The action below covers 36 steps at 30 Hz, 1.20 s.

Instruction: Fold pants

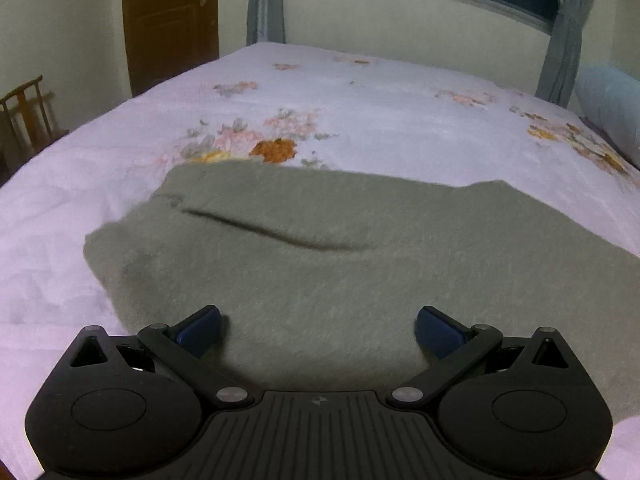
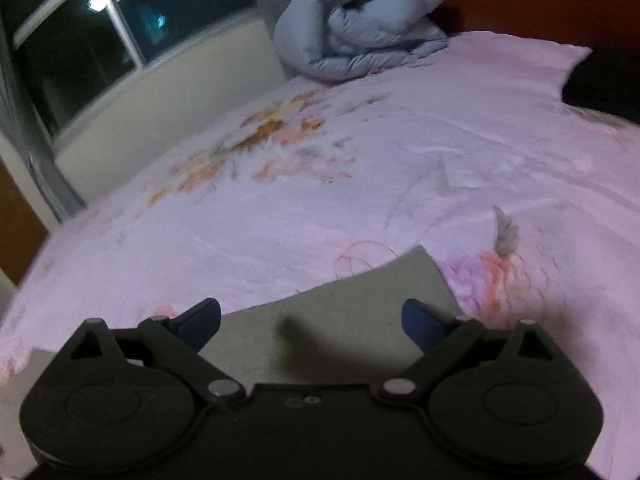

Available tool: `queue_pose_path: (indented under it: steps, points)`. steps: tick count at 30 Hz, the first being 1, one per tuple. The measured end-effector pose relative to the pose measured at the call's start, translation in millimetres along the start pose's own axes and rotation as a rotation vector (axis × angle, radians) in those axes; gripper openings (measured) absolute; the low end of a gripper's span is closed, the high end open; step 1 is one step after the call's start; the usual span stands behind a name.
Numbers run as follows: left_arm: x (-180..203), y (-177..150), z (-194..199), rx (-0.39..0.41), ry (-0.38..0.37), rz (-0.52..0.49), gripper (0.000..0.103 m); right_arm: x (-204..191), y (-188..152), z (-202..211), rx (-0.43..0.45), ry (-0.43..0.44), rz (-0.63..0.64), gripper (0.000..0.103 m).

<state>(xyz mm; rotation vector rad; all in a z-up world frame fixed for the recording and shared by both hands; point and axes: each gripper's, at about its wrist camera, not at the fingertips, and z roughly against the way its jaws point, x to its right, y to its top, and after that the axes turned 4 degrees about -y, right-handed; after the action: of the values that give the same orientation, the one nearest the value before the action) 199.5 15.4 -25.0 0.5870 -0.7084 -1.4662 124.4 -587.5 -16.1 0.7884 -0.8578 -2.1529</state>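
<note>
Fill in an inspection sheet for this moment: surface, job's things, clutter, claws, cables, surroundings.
Surface: bed sheet, pale with flower print, wrinkled.
Job's things: grey-green pants lying flat on the sheet; a corner shows in the right wrist view.
Clutter: rolled blue duvet at the far end of the bed.
Claws: left claw open above the pants; right claw open, nothing between its fingers.
Cables: nothing seen.
Surroundings: window, curtains, wooden door, chair.

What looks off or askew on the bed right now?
Nothing damaged or spilled. The grey pants lie flat on the floral sheet with one dark crease across them; a blue duvet sits bunched at the far edge.
</note>
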Motion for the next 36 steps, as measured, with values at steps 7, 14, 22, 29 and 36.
queue_pose_path:
  steps: [7,14,22,29,36]
  points:
    - [-24,22,-13,0.022,0.086,0.121,0.103,35,10,-11,0.031,-0.151,0.063,0.063]
    - [-35,30,-27,0.0,0.104,0.146,0.103,11,7,-33,-0.016,-0.131,0.326,0.019]
    - [-32,26,-31,-0.02,0.127,0.101,0.103,18,14,-45,-0.03,-0.166,0.404,0.008]
    - [-27,20,-20,0.007,0.123,0.07,0.103,62,2,35,0.048,-0.027,0.02,0.018]
    - [-7,-12,0,0.007,0.041,0.011,0.103,112,-74,84,0.07,0.159,-0.511,0.029]
